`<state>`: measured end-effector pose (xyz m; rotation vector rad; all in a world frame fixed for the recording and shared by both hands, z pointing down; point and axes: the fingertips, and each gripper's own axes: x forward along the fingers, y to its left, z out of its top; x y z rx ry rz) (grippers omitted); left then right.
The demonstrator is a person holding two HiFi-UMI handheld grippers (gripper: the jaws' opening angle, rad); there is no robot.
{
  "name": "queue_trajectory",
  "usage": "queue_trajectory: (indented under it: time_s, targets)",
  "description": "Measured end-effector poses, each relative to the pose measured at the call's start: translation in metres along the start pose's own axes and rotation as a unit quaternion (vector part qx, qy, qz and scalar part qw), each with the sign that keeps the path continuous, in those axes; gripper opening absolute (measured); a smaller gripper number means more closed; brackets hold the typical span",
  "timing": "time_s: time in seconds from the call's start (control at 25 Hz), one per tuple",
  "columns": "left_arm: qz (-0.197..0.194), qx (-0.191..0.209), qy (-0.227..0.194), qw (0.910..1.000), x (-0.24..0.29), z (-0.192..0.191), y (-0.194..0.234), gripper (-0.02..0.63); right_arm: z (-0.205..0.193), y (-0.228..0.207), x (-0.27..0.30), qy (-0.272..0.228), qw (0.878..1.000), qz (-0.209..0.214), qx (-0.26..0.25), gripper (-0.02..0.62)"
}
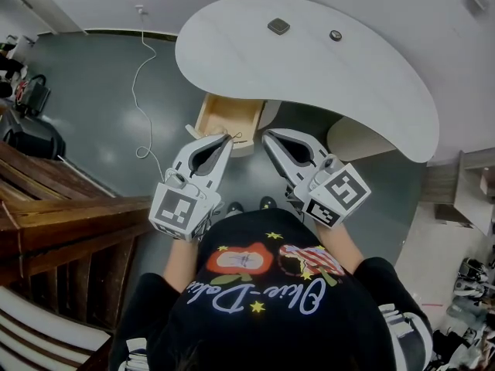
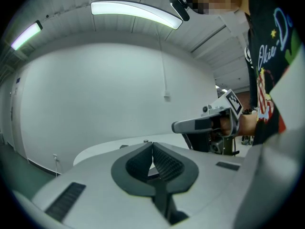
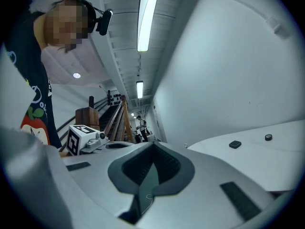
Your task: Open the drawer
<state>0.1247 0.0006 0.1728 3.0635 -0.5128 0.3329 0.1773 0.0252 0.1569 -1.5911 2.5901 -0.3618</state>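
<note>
A light wooden drawer (image 1: pixel 228 118) stands pulled out from under the white curved table (image 1: pixel 363 76), its inside showing in the head view. Just in front of the drawer's near edge, and higher up, my left gripper (image 1: pixel 228 137) is shut with nothing between its pads. My right gripper (image 1: pixel 265 135) hangs beside it to the right, also shut and holding nothing. The left gripper view shows my left gripper (image 2: pixel 152 144) closed, with the tabletop (image 2: pixel 102 149) beyond it and the right gripper (image 2: pixel 209 123) alongside. In the right gripper view, my right gripper (image 3: pixel 153 144) is closed tip to tip.
A dark square object (image 1: pixel 278 26) and a small round one (image 1: pixel 335 35) lie on the tabletop. A white cable (image 1: pixel 143 91) runs across the grey floor at the left. Wooden stairs (image 1: pixel 62 215) stand to my left, and black bags (image 1: pixel 31 134) sit further left.
</note>
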Motion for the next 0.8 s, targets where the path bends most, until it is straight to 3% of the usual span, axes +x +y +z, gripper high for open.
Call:
queue_trajectory:
  time_s: [0.8]
  targets:
    - [0.012,-0.006,-0.005,0.9999,-0.0061,-0.0013,0.0062,0.005,-0.0013,-0.0002,0.0013,0.002,1.0,0.0,0.001,0.0]
